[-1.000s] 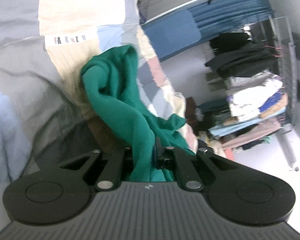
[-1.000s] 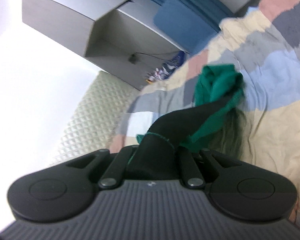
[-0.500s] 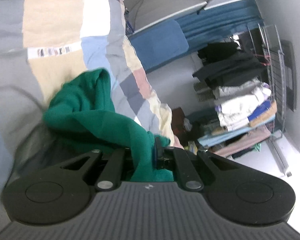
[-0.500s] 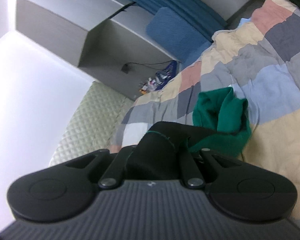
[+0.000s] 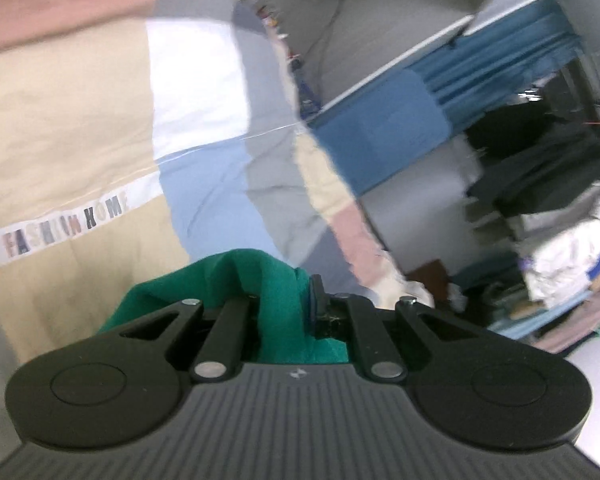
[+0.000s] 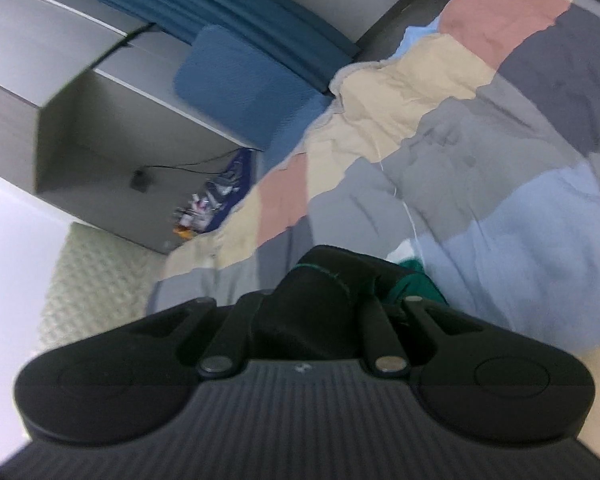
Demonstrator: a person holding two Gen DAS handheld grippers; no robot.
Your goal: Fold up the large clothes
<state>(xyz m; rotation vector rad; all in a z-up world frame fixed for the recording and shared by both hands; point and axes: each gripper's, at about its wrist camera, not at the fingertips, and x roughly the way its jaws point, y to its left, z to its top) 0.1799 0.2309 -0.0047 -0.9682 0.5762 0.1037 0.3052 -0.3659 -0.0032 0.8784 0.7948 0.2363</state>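
Green garment (image 5: 278, 284) was clamped in the left gripper (image 5: 288, 312) and right gripper (image 6: 320, 312), whose jaws were opening, above the open patchwork quilt (image 6: 480, 184).

Open quilt (image 5: 80, 140) ahead, unobstructed

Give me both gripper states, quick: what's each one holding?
Left gripper: shut on the green garment.
Right gripper: shut on a dark part of the same garment; its jaws are starting to open.
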